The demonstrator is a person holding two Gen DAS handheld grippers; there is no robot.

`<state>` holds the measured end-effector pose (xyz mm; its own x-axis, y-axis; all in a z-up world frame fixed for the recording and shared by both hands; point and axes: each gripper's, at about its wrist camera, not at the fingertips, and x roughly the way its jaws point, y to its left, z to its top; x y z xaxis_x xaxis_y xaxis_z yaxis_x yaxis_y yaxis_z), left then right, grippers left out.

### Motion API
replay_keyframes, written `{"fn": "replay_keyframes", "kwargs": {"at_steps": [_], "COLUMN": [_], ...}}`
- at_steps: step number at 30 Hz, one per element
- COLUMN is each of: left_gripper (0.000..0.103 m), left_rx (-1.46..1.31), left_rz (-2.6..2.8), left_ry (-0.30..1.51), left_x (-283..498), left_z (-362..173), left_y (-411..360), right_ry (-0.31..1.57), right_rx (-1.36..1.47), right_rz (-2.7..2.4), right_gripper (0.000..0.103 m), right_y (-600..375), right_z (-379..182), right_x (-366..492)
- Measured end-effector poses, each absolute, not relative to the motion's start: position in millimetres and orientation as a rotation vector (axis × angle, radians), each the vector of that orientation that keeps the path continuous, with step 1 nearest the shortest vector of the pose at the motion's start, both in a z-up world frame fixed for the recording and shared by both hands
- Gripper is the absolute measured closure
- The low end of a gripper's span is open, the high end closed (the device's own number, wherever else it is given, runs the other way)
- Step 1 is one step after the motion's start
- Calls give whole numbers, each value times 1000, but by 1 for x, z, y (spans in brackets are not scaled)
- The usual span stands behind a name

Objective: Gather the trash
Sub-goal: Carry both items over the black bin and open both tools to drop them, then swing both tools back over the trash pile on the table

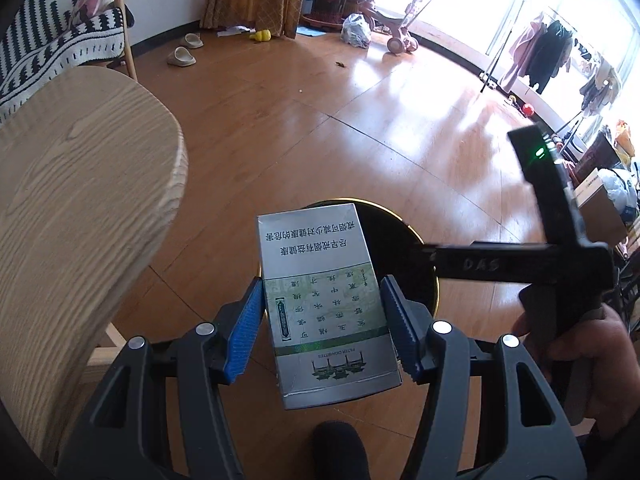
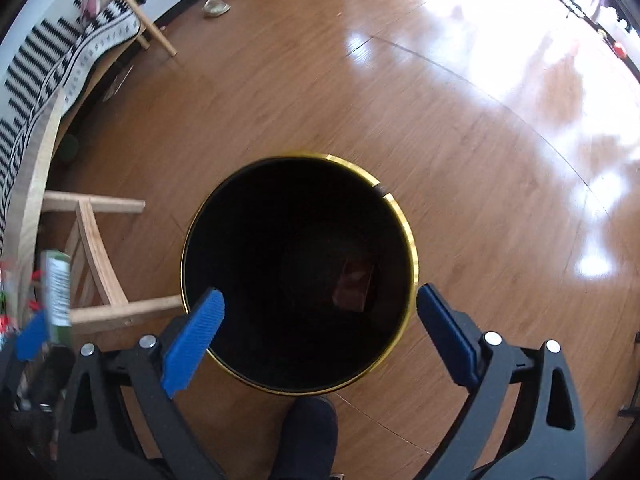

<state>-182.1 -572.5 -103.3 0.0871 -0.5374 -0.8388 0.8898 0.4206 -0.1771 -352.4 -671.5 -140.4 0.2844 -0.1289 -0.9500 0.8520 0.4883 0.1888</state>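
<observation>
My left gripper [image 1: 322, 320] is shut on a silver-grey cigarette box [image 1: 320, 280] with green print, held flat between its blue pads above the floor. Behind and partly under the box is a black trash bin with a gold rim [image 1: 412, 236]. In the right wrist view the bin [image 2: 412, 240] stands open directly below my right gripper [image 2: 320, 320], which is open and empty over the bin's mouth. A reddish packet [image 2: 354, 286] lies at the bin's bottom. The box and left gripper show at the left edge of the right wrist view [image 2: 58, 292].
A light wooden table top [image 1: 80, 208] is at the left, with its legs [image 2: 100, 264] next to the bin. A bench with a striped blanket [image 1: 52, 40] stands by the wall. Slippers [image 1: 182, 56] and a toy trike [image 1: 400, 28] lie on the wood floor. My shoe [image 2: 308, 432] is by the bin.
</observation>
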Motion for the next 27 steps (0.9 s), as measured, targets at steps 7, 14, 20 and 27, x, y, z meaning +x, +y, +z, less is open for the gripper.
{"fn": "replay_keyframes", "kwargs": {"at_steps": [7, 14, 20, 27], "left_gripper": [39, 13, 8, 8], "left_rx": [469, 458, 416, 318], "left_rz": [-1174, -1158, -1093, -850], "left_ry": [1028, 973, 925, 885], "left_x": [-180, -178, -154, -84], "left_z": [-124, -108, -60, -6], "left_y": [-603, -600, -542, -422], "right_ry": [959, 855, 812, 791], "right_rx": [840, 858, 789, 639], "right_rz": [-869, -892, -782, -545], "right_gripper": [7, 7, 7, 7], "right_y": [-680, -672, -633, -537], "right_z": [-99, -58, -19, 20], "right_x": [-380, -382, -332, -229]}}
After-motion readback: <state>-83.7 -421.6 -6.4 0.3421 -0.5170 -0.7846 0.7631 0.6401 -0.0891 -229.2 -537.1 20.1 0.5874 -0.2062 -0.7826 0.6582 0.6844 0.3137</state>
